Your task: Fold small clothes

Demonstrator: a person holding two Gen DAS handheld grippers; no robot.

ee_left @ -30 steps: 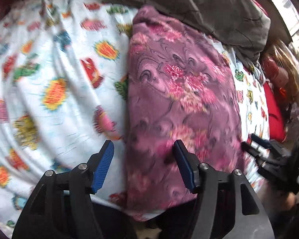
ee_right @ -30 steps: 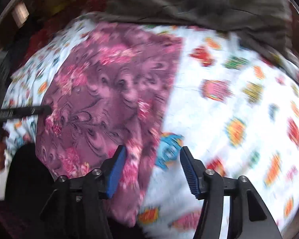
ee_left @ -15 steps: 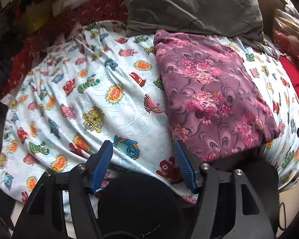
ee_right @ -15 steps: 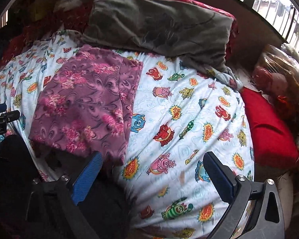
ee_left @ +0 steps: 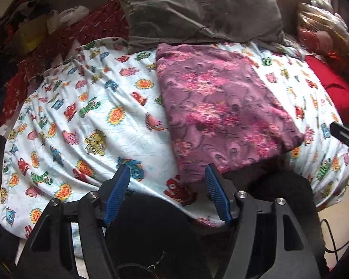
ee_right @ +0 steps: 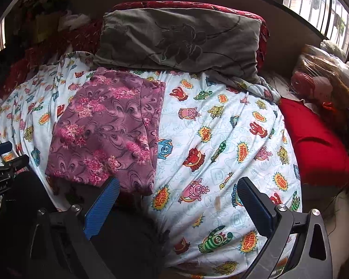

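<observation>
Nearest in, the left gripper (ee_left: 167, 181) hangs over the near edge of the bed, jaws apart with nothing between them, and they have just been easing wider; the right gripper (ee_right: 176, 194) has its jaws flung to full spread, equally empty, having sprung open a moment ago, which reads like a release once the fold was laid; beyond the blue pads (ee_left: 117, 194) lies the purple floral garment (ee_left: 223, 114), folded into a flat rectangle on the cartoon-print sheet (ee_left: 86, 121), its near end at the bed's near edge, its far end almost against the grey pillow (ee_right: 181, 39) at the head; it sits square and smooth, so I judge this piece done and both tools backed off to fetch another; the left view shows the garment's full outline and clutter off the far left corner; only the right view shows the window, the red cushion (ee_right: 314, 144) past the bed's right edge, and the bagged items behind it.
</observation>
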